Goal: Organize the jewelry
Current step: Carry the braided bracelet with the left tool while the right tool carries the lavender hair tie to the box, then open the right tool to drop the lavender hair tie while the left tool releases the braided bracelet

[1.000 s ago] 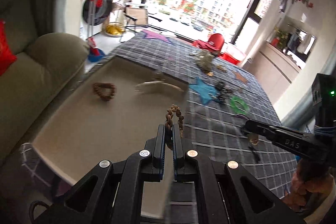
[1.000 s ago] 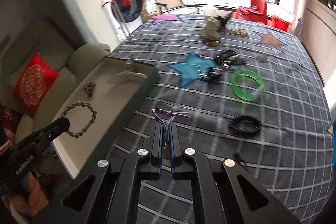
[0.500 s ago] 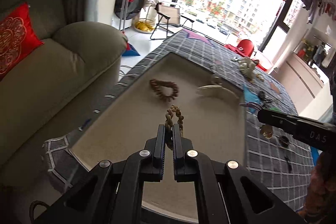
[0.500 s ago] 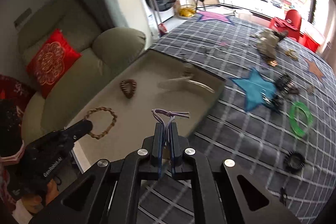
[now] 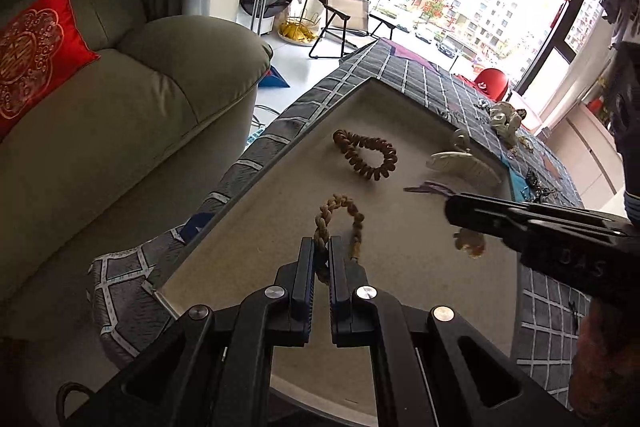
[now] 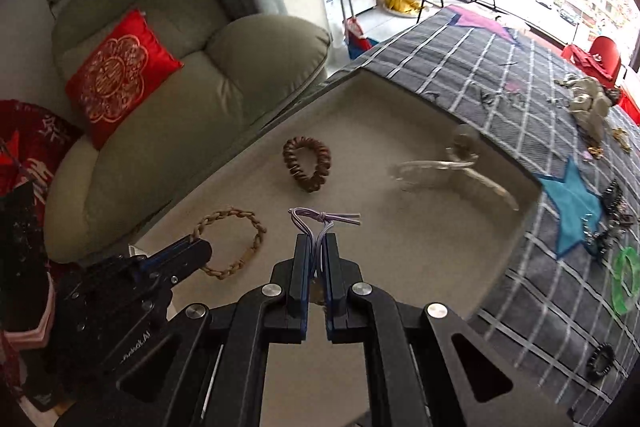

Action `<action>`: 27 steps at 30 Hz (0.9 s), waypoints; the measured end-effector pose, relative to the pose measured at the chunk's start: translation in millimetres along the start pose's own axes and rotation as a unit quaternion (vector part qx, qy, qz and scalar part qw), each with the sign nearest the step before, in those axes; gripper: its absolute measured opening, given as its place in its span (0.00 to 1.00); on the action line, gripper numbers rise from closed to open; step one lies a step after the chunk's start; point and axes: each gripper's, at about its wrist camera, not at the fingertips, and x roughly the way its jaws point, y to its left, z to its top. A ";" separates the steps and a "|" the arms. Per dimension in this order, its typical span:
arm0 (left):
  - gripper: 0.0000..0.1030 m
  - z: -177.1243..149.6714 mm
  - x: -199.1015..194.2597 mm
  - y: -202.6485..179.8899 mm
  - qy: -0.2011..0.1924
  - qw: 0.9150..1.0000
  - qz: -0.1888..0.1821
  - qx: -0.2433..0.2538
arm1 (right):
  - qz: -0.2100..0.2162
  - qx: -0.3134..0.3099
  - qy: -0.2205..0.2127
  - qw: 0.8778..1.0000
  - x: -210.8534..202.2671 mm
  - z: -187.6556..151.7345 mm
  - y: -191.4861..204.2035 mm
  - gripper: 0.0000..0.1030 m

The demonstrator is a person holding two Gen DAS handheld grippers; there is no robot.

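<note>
My left gripper (image 5: 321, 247) is shut on a tan braided bracelet (image 5: 340, 213) and holds it just above the beige tray's floor (image 5: 420, 307). My right gripper (image 6: 318, 241) is shut on a thin purple knotted cord (image 6: 322, 217), also over the tray (image 6: 400, 251). In the left wrist view the right gripper (image 5: 454, 207) reaches in from the right, and a small golden charm (image 5: 470, 243) hangs under it. The right wrist view shows the left gripper (image 6: 198, 251) at lower left with the braided bracelet (image 6: 236, 241). A brown spiral hair tie (image 6: 308, 163) and a pale claw clip (image 6: 452, 173) lie in the tray.
The tray sits at the corner of a grey checked cloth (image 6: 500, 75). On the cloth lie a green bangle (image 6: 626, 281), a black hair tie (image 6: 600, 367), dark clips (image 6: 612, 223) and a cream ornament (image 6: 588, 103). An olive sofa (image 5: 140, 115) with a red cushion (image 5: 36, 47) stands left.
Both grippers have swung left and down, from the cloth's side to over the tray. Each still grips its piece. The bracelet now hangs nearer the tray floor.
</note>
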 end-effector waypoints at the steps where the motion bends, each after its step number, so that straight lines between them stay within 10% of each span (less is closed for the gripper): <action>1: 0.07 0.1 0.9 0.3 0.001 1.000 0.001 0.001 | 0.000 0.000 0.003 1.000 3.2 0.7 1.0 0.06; 22: 0.08 3.7 14.9 -2.8 0.026 0.998 0.055 0.013 | 0.004 0.025 0.037 0.999 42.3 8.7 -14.6 0.09; 27: 0.08 5.6 13.9 -6.1 0.024 0.997 0.068 0.021 | 0.014 0.029 0.038 0.999 41.0 9.1 -18.1 0.25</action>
